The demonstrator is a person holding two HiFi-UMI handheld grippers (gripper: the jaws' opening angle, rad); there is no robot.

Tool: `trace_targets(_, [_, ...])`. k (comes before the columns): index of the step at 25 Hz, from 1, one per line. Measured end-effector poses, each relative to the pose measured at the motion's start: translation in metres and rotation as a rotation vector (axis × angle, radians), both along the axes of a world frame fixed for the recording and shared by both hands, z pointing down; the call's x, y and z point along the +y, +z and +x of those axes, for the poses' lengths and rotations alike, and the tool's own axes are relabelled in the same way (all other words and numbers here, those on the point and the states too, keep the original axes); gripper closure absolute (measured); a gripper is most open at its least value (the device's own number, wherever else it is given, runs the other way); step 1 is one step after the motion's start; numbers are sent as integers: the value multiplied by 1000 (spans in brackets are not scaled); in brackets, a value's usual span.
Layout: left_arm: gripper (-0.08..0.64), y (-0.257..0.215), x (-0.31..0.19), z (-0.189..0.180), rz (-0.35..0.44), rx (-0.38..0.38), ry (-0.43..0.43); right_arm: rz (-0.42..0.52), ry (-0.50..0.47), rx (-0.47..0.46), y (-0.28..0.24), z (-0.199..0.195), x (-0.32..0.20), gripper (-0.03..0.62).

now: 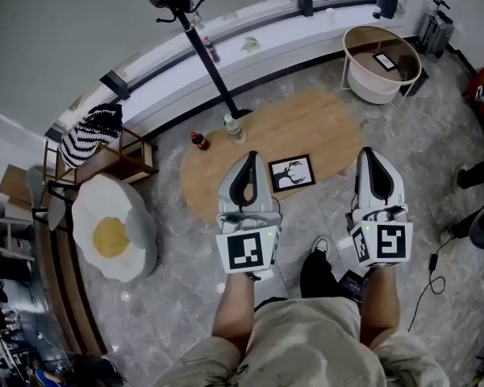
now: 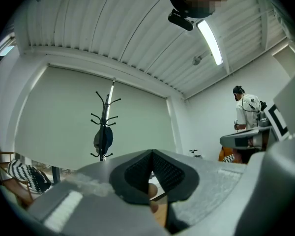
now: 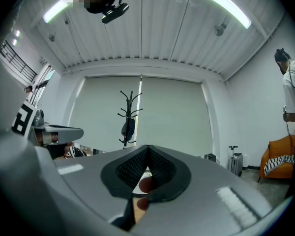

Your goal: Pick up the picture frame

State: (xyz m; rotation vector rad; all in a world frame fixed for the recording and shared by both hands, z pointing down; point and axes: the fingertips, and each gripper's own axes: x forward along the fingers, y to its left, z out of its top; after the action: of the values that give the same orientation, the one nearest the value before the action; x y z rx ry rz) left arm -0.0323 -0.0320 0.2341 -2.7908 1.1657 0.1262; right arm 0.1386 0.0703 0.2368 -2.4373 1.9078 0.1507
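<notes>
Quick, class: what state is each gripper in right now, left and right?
Left gripper: closed, fingers together, holding nothing.
Right gripper: closed, fingers together, holding nothing.

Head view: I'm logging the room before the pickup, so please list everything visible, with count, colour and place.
picture frame: one, black, flat near the table's near edge
table: one, light wood, oval, centre of the floor
red-capped bottle: one, dark, table's left end
clear bottle: one, table's far left edge
coat stand: one, black, at the table's far side
fried-egg cushion: one, white and yellow, floor at left
striped cushion: one, black and white, on the wooden rack
round basket table: one, white, wood rim, upper right
left gripper: grey, shut, empty
right gripper: grey, shut, empty
</notes>
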Motion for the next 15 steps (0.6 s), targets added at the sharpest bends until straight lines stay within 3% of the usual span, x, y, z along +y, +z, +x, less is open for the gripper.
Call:
trace_targets(9, [554, -13, -34, 83, 38, -16, 20, 6, 6, -2, -6, 78, -28, 592])
trace_targets(15, [554, -15, -54, 117, 39, -27, 7, 2, 2, -7, -7, 121, -47, 592])
